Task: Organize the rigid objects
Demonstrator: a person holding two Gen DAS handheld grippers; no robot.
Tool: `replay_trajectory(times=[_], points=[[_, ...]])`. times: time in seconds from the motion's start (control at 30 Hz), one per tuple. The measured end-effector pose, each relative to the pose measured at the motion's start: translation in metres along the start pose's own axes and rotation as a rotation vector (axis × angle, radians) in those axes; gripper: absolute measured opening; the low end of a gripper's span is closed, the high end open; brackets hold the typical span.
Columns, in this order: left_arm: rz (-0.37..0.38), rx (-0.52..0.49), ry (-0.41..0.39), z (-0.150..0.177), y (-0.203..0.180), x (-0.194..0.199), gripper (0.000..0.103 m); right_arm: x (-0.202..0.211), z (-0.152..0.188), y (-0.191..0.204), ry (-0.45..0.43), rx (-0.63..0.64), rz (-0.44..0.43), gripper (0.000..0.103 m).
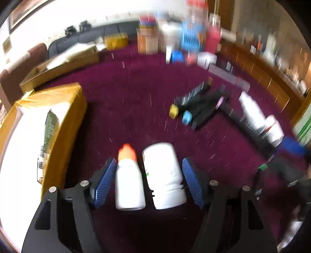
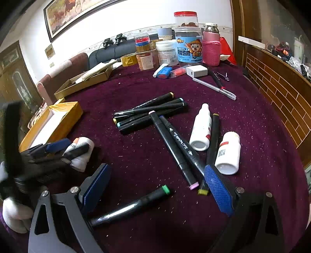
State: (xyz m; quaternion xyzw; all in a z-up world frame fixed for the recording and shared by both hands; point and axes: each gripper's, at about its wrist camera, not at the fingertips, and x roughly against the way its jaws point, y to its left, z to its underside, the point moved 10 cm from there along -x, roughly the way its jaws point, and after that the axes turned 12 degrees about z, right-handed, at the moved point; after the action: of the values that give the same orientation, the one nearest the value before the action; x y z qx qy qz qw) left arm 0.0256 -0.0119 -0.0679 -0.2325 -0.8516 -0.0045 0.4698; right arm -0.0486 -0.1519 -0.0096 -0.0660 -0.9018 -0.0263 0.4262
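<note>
Left wrist: left gripper (image 1: 149, 180) seemingly pinches two white bottles (image 1: 164, 175) — right gripper (image 2: 155, 190) spread.

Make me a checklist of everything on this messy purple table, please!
Surface: purple tablecloth, speckled with lint.
Job's things: two white bottles between the left hand-held gripper pads; two more white bottles lying down; black markers scattered; yellow box open.
Clutter: jars, tape roll, white charger, pen.
Grippers: left one around the two bottles, contact unclear; right hand-held gripper open over a green-capped marker.
Cables: nothing seen.
Surroundings: framed painting, sofa.
</note>
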Motion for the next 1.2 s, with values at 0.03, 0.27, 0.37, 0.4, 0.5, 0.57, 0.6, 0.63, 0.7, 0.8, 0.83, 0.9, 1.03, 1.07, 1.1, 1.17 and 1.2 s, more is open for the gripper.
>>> replay_trajectory(times=[0.03, 0.27, 0.37, 0.4, 0.5, 0.57, 0.6, 0.63, 0.7, 0.8, 0.83, 0.9, 1.03, 1.07, 1.1, 1.17, 1.2], points=[[0.002, -0.005, -0.033, -0.002, 0.0, 0.003, 0.06, -0.001, -0.002, 0.0, -0.002, 0.009, 0.0, 0.093], [0.186, 0.069, -0.119, 0.007, -0.004, 0.036, 0.043, -0.016, -0.01, 0.004, 0.032, 0.099, -0.01, 0.067], [0.233, 0.064, -0.138, 0.004, -0.013, 0.054, 0.006, -0.026, -0.01, 0.014, 0.059, 0.134, -0.049, 0.059], [0.238, 0.064, -0.139, 0.003, -0.013, 0.057, 0.006, -0.029, -0.01, 0.017, 0.068, 0.143, -0.059, 0.059], [0.225, 0.063, -0.114, 0.005, -0.013, 0.05, 0.007, -0.043, -0.014, 0.018, 0.078, 0.166, -0.018, 0.057], [0.227, 0.067, -0.126, 0.008, -0.012, 0.05, 0.007, -0.05, -0.014, 0.02, 0.105, 0.173, -0.017, 0.051], [0.223, 0.071, -0.132, 0.009, -0.012, 0.051, 0.007, -0.054, -0.013, 0.022, 0.12, 0.178, -0.025, 0.048], [0.23, 0.081, -0.131, 0.009, -0.011, 0.051, 0.007, -0.058, -0.011, 0.024, 0.14, 0.189, -0.029, 0.043], [0.255, 0.115, -0.135, 0.011, -0.008, 0.051, 0.007, -0.067, -0.008, 0.027, 0.161, 0.22, 0.002, 0.04], [0.276, 0.162, -0.141, 0.016, 0.002, 0.052, 0.007, -0.069, -0.009, 0.03, 0.151, 0.224, 0.008, 0.04], [0.28, 0.175, -0.144, 0.017, 0.005, 0.054, 0.007, -0.069, -0.008, 0.03, 0.151, 0.225, 0.006, 0.04], [0.243, 0.173, -0.135, 0.021, 0.01, 0.055, 0.011, -0.067, -0.006, 0.029, 0.147, 0.236, 0.008, 0.039], [0.171, 0.166, -0.133, 0.029, 0.019, 0.055, 0.022, -0.065, -0.005, 0.028, 0.133, 0.24, 0.018, 0.039], [0.164, 0.164, -0.132, 0.031, 0.02, 0.056, 0.023, -0.065, -0.006, 0.028, 0.128, 0.238, 0.018, 0.039], [0.154, 0.164, -0.135, 0.033, 0.023, 0.056, 0.023, -0.065, -0.006, 0.029, 0.126, 0.236, 0.016, 0.039], [0.142, 0.164, -0.117, 0.037, 0.026, 0.052, 0.028, -0.065, -0.008, 0.027, 0.12, 0.228, 0.021, 0.023], [0.144, 0.169, -0.101, 0.038, 0.026, 0.049, 0.029, -0.065, -0.008, 0.026, 0.125, 0.22, 0.016, 0.019]])
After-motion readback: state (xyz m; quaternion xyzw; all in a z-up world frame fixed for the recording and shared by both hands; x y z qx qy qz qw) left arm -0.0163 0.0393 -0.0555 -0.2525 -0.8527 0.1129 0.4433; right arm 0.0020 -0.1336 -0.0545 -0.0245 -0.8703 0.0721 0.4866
